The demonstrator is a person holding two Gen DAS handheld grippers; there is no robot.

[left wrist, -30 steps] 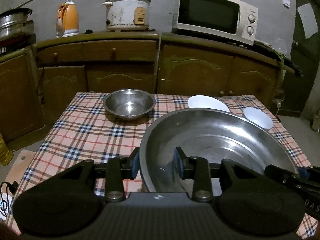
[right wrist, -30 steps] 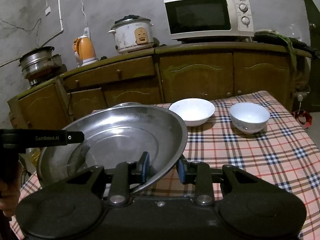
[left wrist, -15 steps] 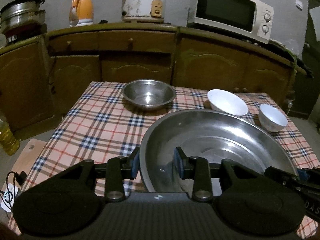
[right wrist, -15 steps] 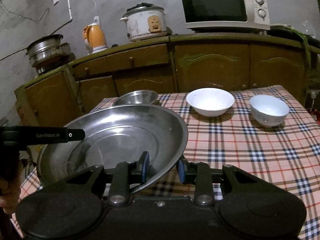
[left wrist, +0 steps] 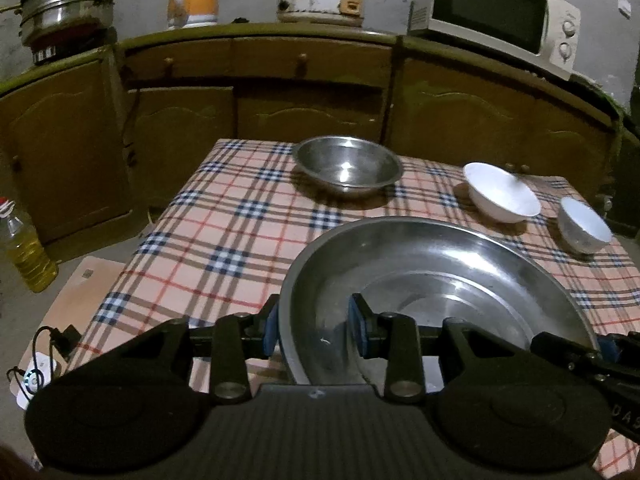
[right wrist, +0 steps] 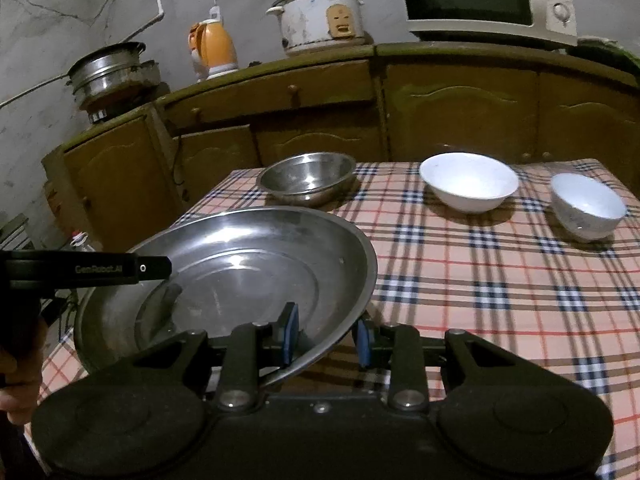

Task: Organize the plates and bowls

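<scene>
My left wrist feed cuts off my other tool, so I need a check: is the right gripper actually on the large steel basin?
Observer: Yes. The right gripper is shut on the near rim of the large steel basin, one pad inside, one beneath.
Operator: Where is that relative to my left gripper?
Observer: The left gripper comes in over the opposite rim, so the two grip opposite sides.

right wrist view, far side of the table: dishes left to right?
small steel bowl → wide white bowl → small white bowl. The large steel basin sits nearer, held at its rim by both grippers.
</scene>
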